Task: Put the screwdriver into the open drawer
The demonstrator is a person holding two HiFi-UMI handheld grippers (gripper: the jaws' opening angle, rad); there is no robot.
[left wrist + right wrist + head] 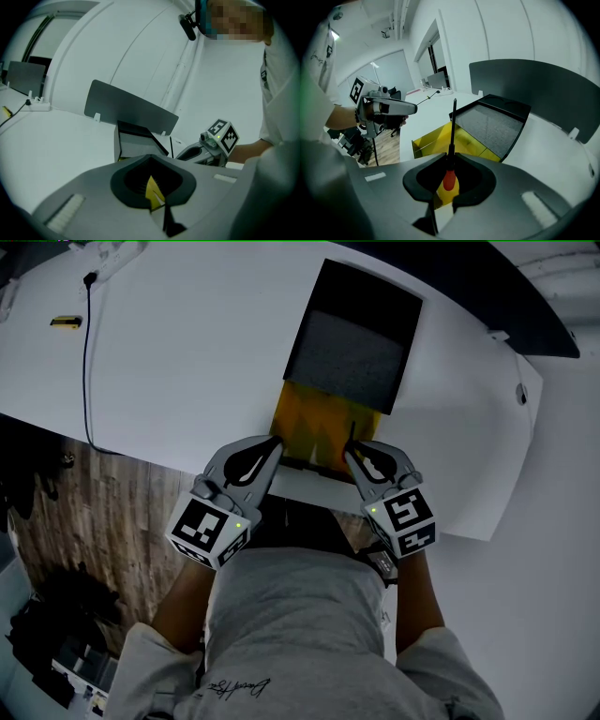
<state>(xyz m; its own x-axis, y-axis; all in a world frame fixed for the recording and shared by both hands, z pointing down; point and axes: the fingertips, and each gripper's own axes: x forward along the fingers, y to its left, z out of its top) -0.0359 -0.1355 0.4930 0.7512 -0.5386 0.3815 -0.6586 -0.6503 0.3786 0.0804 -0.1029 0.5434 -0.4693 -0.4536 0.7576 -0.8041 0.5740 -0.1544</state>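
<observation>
drawer [314, 432]: glossy translucent plastic | screwdriver [451, 157]: glossy plastic handle, metal shaft | cabinet top [352, 352]: matt, grainy | table [187, 362]: smooth

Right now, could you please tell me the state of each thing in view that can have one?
Drawer: open, pulled out of the cabinet.
Screwdriver: clamped in the right gripper, shaft pointing past the jaw tips, not yet in the drawer.
Right gripper: shut on the screwdriver.
Left gripper: jaws together, at the drawer's front left corner.
</observation>
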